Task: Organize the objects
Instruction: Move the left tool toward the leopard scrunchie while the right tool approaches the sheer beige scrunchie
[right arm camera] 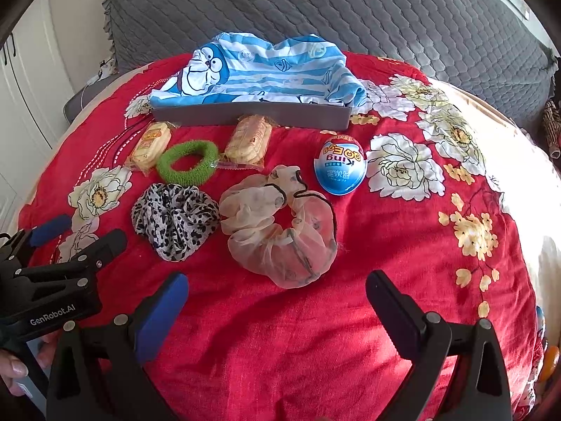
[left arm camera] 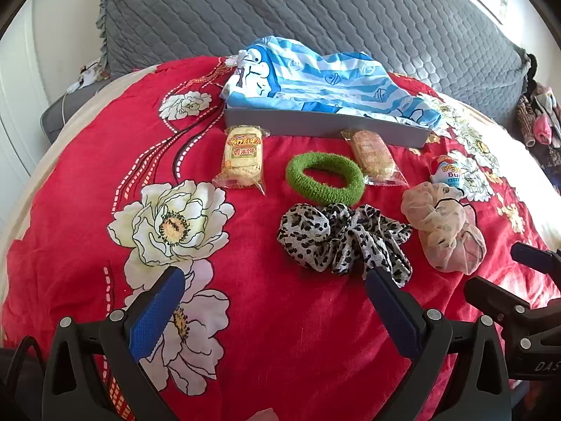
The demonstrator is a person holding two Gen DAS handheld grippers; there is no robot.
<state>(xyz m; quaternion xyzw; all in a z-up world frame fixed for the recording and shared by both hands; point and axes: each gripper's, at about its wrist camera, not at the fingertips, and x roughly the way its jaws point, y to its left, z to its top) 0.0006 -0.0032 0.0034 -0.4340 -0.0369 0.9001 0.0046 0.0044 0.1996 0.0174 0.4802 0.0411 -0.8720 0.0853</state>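
On a red flowered cloth (left arm camera: 280, 315) lie a green scrunchie (left arm camera: 326, 178) (right arm camera: 187, 168), a leopard-print scrunchie (left arm camera: 342, 236) (right arm camera: 175, 217), a cream sheer scrunchie (left arm camera: 443, 226) (right arm camera: 278, 221), two wrapped snacks (left arm camera: 243, 161) (left arm camera: 373, 158) and a blue toy egg (left arm camera: 448, 173) (right arm camera: 340, 165). Behind them stands a grey box (left arm camera: 326, 124) (right arm camera: 250, 114) holding a blue striped cartoon cloth (left arm camera: 315, 77) (right arm camera: 259, 70). My left gripper (left arm camera: 275, 277) is open, just short of the leopard scrunchie. My right gripper (right arm camera: 277, 280) is open too, the cream scrunchie's near edge just ahead of its fingertips.
A grey quilted cover (left arm camera: 315, 10) rises behind the red cloth. White cupboard doors (right arm camera: 28, 87) stand at the left. Small clutter (left arm camera: 540, 119) lies at the far right. A hand (right arm camera: 14, 368) grips the left gripper's handle in the right wrist view.
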